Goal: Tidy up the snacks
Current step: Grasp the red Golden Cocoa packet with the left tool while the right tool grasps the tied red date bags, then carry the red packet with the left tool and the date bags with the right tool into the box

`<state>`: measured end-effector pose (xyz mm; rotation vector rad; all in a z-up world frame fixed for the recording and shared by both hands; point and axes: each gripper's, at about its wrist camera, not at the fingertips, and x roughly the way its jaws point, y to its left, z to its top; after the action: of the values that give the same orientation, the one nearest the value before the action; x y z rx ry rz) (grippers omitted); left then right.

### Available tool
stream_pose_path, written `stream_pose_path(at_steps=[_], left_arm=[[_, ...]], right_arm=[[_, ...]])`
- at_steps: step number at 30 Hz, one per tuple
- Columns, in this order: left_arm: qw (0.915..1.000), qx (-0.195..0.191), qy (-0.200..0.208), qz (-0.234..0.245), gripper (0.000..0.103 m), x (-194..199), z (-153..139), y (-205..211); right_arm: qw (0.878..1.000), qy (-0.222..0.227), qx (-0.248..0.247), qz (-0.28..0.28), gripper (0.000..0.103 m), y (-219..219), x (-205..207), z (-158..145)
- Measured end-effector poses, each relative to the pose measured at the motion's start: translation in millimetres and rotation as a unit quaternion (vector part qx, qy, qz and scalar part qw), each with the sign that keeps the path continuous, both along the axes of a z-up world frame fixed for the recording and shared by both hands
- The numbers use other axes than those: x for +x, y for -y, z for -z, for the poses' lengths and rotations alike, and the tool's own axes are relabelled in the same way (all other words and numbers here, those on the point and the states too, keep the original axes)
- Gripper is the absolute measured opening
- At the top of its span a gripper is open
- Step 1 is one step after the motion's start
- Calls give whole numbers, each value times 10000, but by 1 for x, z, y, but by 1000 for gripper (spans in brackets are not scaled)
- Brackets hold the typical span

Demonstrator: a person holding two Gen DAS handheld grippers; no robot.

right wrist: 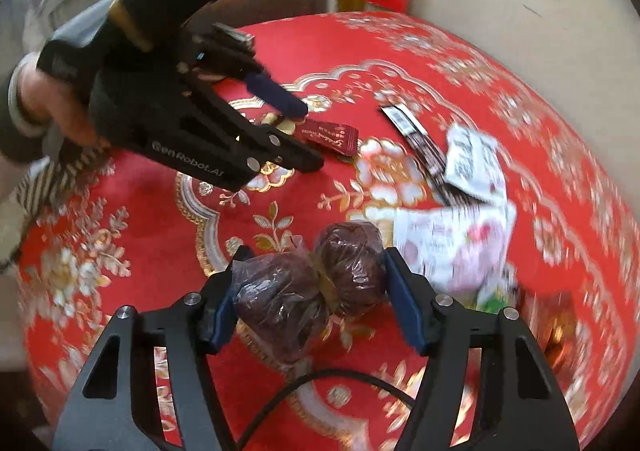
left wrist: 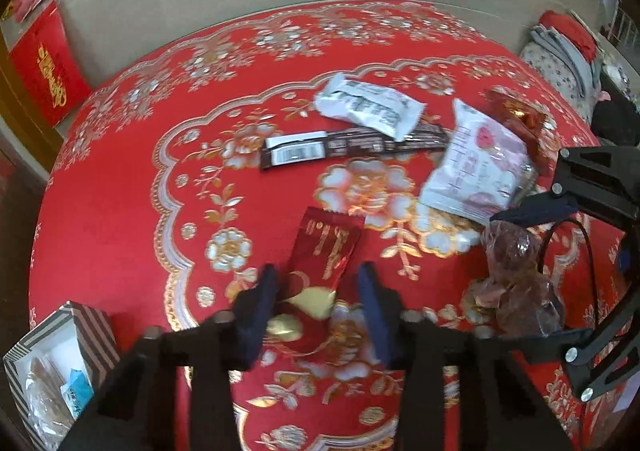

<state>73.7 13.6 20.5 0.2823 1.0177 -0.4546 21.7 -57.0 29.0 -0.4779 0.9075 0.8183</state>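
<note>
**Both grippers set around snacks, most of the pile unsorted**

The left gripper (left wrist: 318,291) stands open, its blue pads either side of a red sachet (left wrist: 324,251) that lies flat on the counter (left wrist: 120,191); the pads look near the wrapper but whether they touch it is unclear. The right gripper (right wrist: 312,287) is also spread wide, bracketing a plastic bag (right wrist: 308,291) of two dark, round lumps; the pads sit at the bag's sides, and contact cannot be confirmed.

Judging by the scatter, sorting is at an early stage. A striped box (left wrist: 92,331), low and left of the left gripper, already holds a few wrapped items. Ahead of that gripper lie a long dark bar (left wrist: 352,145), a white packet (left wrist: 368,105) overlapping it, a pink-and-white pouch (left wrist: 476,171) to the right, and a brown-orange wrapper (left wrist: 516,115) beyond; all remain loose.

The sachet is glossy foil with gold print and crimped ends. The bag is thin, crinkled clear film, soft and lumpy. The bar is flat and stiff-looking; the pouch and packet are puffy. The counter wears a red cloth with raised gold and silver flowers.
</note>
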Motion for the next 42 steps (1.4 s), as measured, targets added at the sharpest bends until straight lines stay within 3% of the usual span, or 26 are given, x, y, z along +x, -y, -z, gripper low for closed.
stream_pose_path(at_steps=[5, 10, 14, 23, 42], left_arm=[[9999, 122, 31, -65, 27, -11, -2, 6], [9995, 21, 60, -320, 27, -23, -3, 0], [9984, -167, 174, -515, 27, -36, -12, -6], [9933, -265, 668, -902, 27, -70, -32, -16], [9817, -563, 1037, -1493, 27, -111, -47, -58]], right_arm=[[9990, -17, 212, 400, 63, 13, -17, -4], [9951, -145, 605, 770, 63, 24, -27, -6], [9927, 30, 753, 941, 63, 25, -38, -12], [9879, 121, 1089, 1096, 63, 17, -51, -23], [9861, 283, 1119, 1191, 63, -13, -67, -32]])
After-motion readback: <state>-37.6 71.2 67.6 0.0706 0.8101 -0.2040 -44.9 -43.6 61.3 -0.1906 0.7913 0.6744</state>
